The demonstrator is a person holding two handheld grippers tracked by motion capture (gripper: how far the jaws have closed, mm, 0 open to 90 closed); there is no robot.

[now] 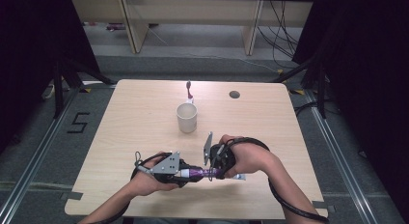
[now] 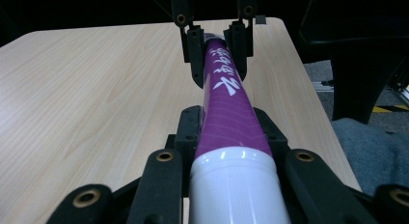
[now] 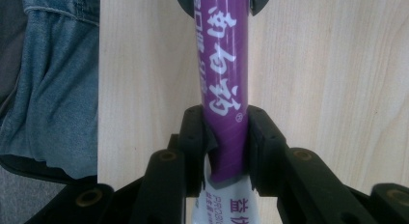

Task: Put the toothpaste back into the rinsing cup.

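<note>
A purple toothpaste tube (image 1: pixel 200 174) with white lettering lies level just above the near part of the wooden table (image 1: pixel 144 118), held between both grippers. My left gripper (image 1: pixel 185 175) is shut on its cap end. In the left gripper view the white cap (image 2: pixel 236 185) is closest to the camera and the jaws flank the tube (image 2: pixel 226 103). My right gripper (image 1: pixel 214 173) comes in from the opposite side and is shut on the flat tail end. In the right gripper view its pads (image 3: pixel 195 137) pinch the tube (image 3: pixel 224 64).
A white cup (image 1: pixel 186 119) with a toothbrush (image 1: pixel 189 90) standing in it sits at the table's middle, beyond the hands. A round cable hole (image 1: pixel 234 94) lies at the far right. The table's near edge and a denim-clad leg (image 3: pixel 48 89) are close beside the tube.
</note>
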